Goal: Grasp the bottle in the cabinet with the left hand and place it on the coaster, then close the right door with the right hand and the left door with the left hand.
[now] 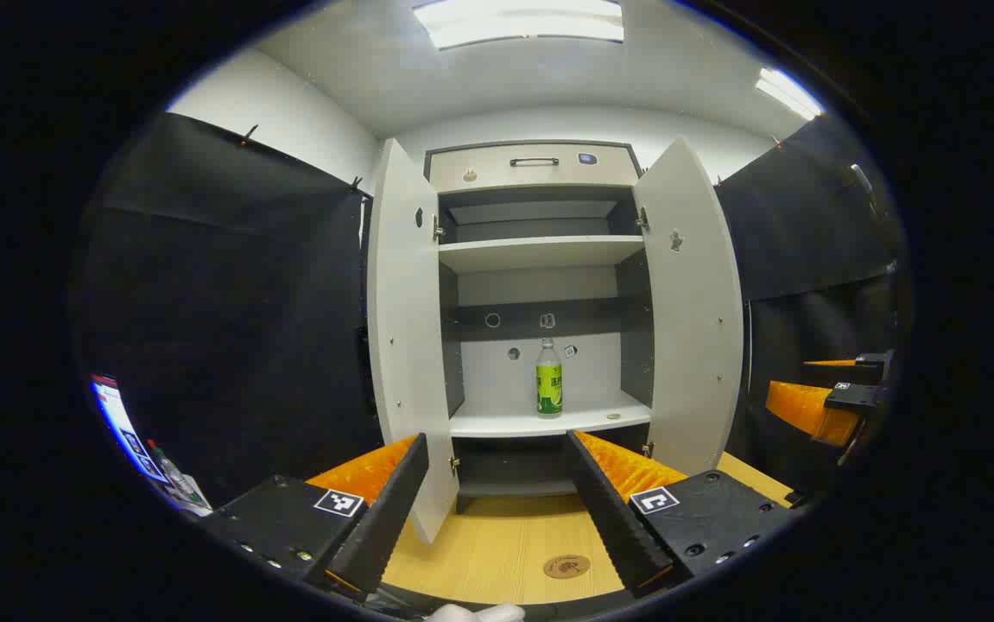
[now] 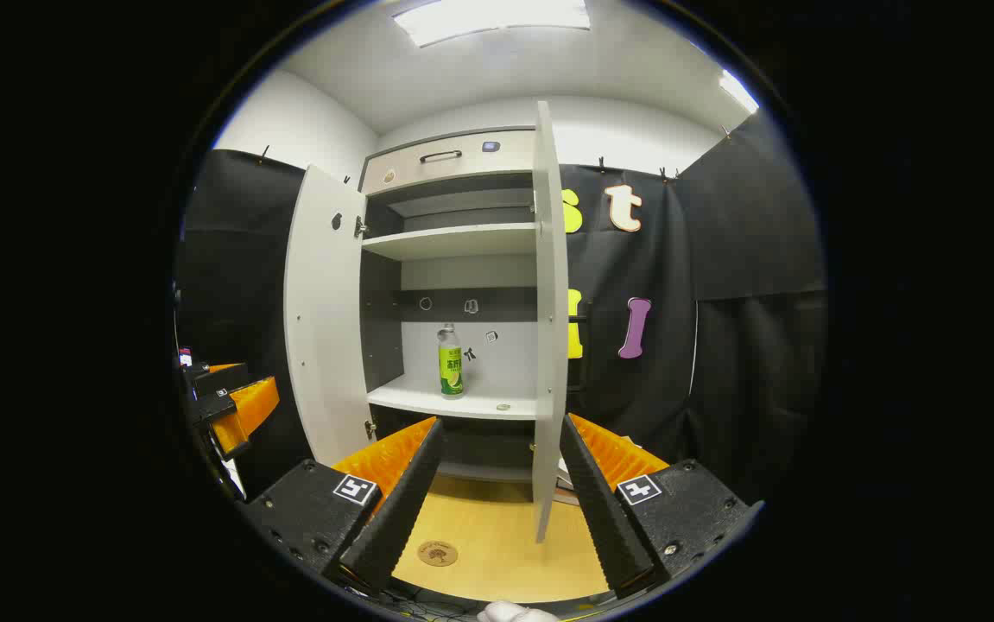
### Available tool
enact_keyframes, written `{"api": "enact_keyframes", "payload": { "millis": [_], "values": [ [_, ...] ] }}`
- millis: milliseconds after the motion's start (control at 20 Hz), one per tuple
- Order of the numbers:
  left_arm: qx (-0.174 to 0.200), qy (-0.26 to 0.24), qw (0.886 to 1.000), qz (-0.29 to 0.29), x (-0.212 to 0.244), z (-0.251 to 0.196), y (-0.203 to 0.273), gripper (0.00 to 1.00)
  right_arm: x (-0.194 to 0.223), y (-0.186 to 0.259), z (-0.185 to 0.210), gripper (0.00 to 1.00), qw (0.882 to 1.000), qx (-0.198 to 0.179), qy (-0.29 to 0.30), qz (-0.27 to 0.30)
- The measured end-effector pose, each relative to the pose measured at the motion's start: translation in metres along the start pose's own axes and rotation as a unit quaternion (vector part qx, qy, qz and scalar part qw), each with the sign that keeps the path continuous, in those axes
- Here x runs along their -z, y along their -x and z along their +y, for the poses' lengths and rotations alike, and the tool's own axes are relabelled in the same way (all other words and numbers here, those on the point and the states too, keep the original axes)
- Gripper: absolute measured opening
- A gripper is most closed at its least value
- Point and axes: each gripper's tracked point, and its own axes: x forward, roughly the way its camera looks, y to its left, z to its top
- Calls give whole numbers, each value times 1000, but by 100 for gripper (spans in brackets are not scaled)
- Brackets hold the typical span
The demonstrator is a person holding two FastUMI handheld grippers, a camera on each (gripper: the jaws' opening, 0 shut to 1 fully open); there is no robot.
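A clear bottle with a green label point(image 1: 548, 380) point(image 2: 451, 363) stands upright on the lower shelf of a white cabinet point(image 1: 540, 252). Both doors are swung wide: the left door point(image 1: 406, 328) point(image 2: 324, 320) and the right door point(image 1: 691, 320) point(image 2: 548, 328), which the right gripper view shows edge-on. A round brown coaster point(image 1: 566, 566) point(image 2: 438, 553) lies on the wooden table point(image 1: 497, 544) in front of the cabinet. My left gripper point(image 1: 495, 441) is open and empty, well short of the shelf. My right gripper point(image 2: 501, 425) is open and empty too, level with the right door's edge.
A drawer with a dark handle point(image 1: 534, 161) tops the cabinet, above an empty upper shelf. A small round object point(image 1: 613, 416) lies on the bottle's shelf. The right gripper point(image 1: 833, 397) shows at the far right, the left gripper point(image 2: 229, 402) at the far left. Black cloth walls both sides.
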Motion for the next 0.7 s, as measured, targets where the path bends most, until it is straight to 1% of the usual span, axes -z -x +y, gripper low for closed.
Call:
{"api": "enact_keyframes", "payload": {
  "millis": [350,700],
  "values": [
    [3,-6,1000,-2,1,11,0,96,-1,-1,13,83,1000,4,1,-5],
    [8,-5,1000,-6,-1,20,-17,96,-1,-10,24,83,1000,2,1,-3]
  ]
}}
